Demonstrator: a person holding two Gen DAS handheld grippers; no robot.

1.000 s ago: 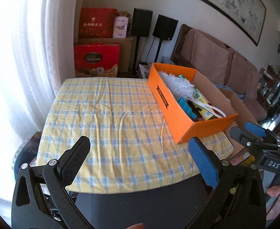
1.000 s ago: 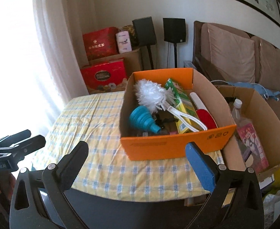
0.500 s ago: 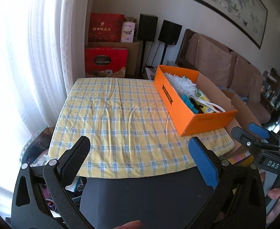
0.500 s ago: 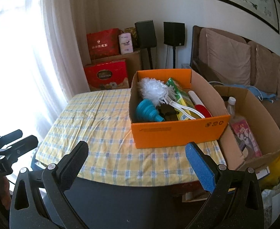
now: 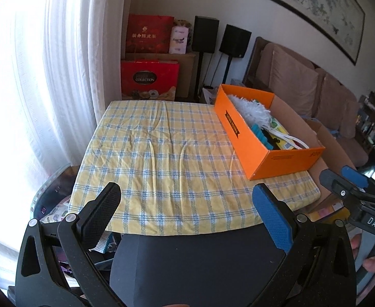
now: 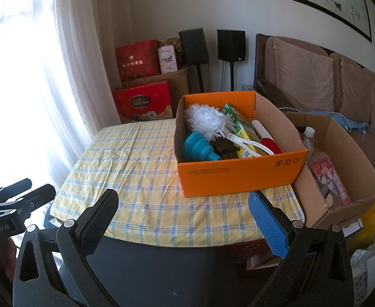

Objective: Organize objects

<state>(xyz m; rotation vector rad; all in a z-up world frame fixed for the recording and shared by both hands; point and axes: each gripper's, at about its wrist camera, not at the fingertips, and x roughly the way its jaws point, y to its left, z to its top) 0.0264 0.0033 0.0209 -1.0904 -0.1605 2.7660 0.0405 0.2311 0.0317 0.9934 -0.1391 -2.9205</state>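
Right wrist view shows the right hand-held gripper (image 6: 182, 212) spread wide and holding nothing, well back from the orange box (image 6: 238, 176). The left hand-held gripper (image 5: 187, 212) is wide apart and bare too. The tidying looks done or not yet begun; I cannot tell which. Next, a gripper would need to reach toward the box. The box sits on the table (image 6: 136, 168), holding a white duster (image 6: 207, 120) and blue funnel (image 6: 197, 148). Beyond the box stand speakers (image 6: 231, 43) and a sofa (image 6: 328, 81).
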